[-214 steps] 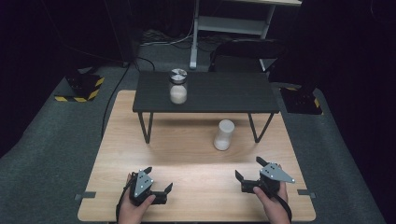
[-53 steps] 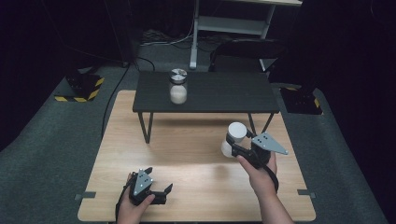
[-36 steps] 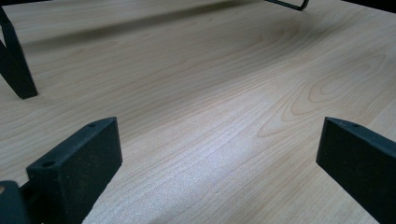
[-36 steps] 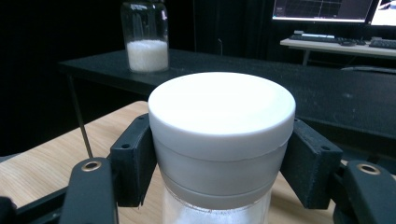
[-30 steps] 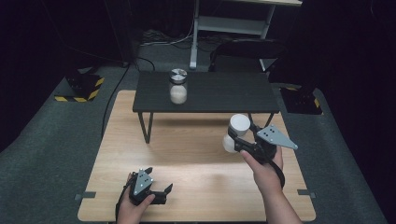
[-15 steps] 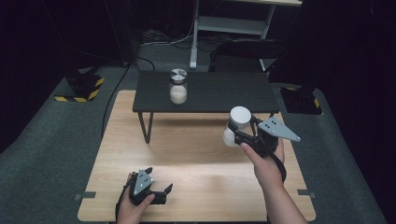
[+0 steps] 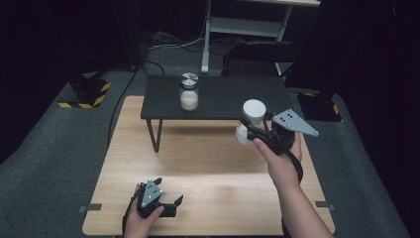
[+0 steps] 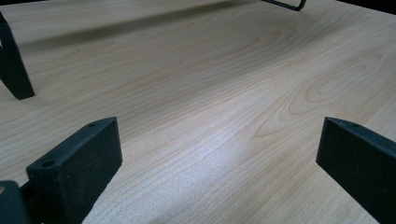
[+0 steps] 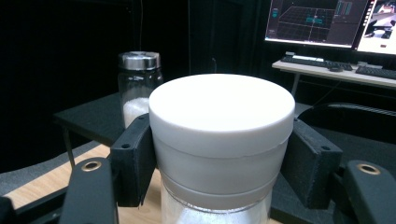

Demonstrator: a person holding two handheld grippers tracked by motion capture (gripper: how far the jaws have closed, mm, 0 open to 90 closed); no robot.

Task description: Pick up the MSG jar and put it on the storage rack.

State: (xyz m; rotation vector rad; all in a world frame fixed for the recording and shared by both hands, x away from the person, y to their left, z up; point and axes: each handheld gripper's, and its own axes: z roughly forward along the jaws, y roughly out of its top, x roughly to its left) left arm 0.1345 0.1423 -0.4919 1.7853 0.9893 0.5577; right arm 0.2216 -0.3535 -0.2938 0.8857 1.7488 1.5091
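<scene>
Right claw [image 7: 253, 130] clamped on white-lid jar [image 7: 249, 120], pads gripping just under the lid; jar upright, held in the air above the wood bench [image 7: 208, 168], near the front right edge of the black stand [image 7: 223, 99]. Jar has white stuff inside. Second jar [image 7: 188, 91], metal lid, sits on the stand, well apart. Left claw [image 7: 171, 204] rests low at the bench's near edge, jaws wide apart, nothing between them.

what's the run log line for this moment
right hand-held gripper: shut on white-lidded jar, lifted | left hand-held gripper: open, on wooden table
</scene>
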